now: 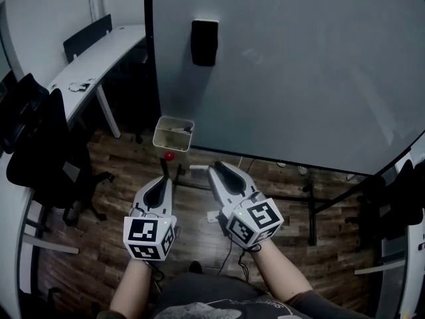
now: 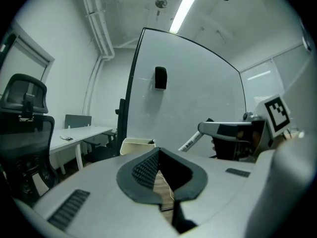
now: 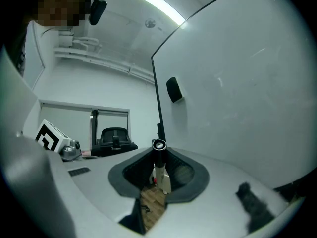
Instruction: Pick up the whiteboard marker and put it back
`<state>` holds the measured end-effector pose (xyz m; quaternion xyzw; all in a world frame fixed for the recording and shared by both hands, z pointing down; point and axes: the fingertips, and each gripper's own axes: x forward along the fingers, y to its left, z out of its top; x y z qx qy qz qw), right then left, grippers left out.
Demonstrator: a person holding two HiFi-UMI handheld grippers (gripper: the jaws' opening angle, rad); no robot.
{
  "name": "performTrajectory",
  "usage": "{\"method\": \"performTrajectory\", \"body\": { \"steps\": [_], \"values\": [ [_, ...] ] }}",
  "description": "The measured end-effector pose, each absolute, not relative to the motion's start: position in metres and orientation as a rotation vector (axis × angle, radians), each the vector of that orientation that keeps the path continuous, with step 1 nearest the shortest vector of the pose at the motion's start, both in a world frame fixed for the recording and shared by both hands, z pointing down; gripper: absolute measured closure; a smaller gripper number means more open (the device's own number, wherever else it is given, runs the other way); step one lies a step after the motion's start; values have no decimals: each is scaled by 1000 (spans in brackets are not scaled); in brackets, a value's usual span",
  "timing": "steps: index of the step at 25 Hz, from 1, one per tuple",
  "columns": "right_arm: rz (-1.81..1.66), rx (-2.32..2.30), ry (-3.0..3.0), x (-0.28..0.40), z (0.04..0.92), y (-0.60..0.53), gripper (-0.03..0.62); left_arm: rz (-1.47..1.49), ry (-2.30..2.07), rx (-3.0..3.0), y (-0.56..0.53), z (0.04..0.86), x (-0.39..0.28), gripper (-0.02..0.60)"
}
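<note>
The whiteboard marker [image 3: 159, 168], white with a black cap, stands nearly upright between the pads of my right gripper [image 3: 158, 155], which is shut on it. In the head view the marker's [image 1: 198, 167] white end pokes out left of the right gripper [image 1: 214, 169], low in front of the whiteboard [image 1: 299, 65]. The left gripper view shows the marker [image 2: 190, 143] slanting down out of the right gripper [image 2: 204, 129]. My left gripper [image 1: 164, 178] hovers beside it. Its jaws [image 2: 158, 152] meet at the tips with nothing in them. A white tray [image 1: 174, 133] hangs at the board's lower left corner.
A black eraser [image 1: 204, 42] sticks to the whiteboard. Something small and red [image 1: 169, 156] shows below the tray. The board's dark stand legs [image 1: 292, 198] run across the wooden floor. A white desk [image 1: 93, 65] and black office chairs [image 1: 46, 151] stand at the left.
</note>
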<state>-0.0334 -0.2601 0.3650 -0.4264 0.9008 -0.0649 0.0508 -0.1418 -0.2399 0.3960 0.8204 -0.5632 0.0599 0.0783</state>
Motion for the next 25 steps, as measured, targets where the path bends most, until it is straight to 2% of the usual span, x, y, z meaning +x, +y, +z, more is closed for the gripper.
{"method": "performTrajectory", "body": {
  "steps": [8, 25],
  "values": [
    [-177, -1308, 2707, -56, 359, -313, 514, 169, -1674, 2449, -282, 400, -167, 568],
    [-293, -1317, 2762, -93, 412, -371, 514, 210, -1670, 2392, -318, 425, -190, 568]
  ]
}}
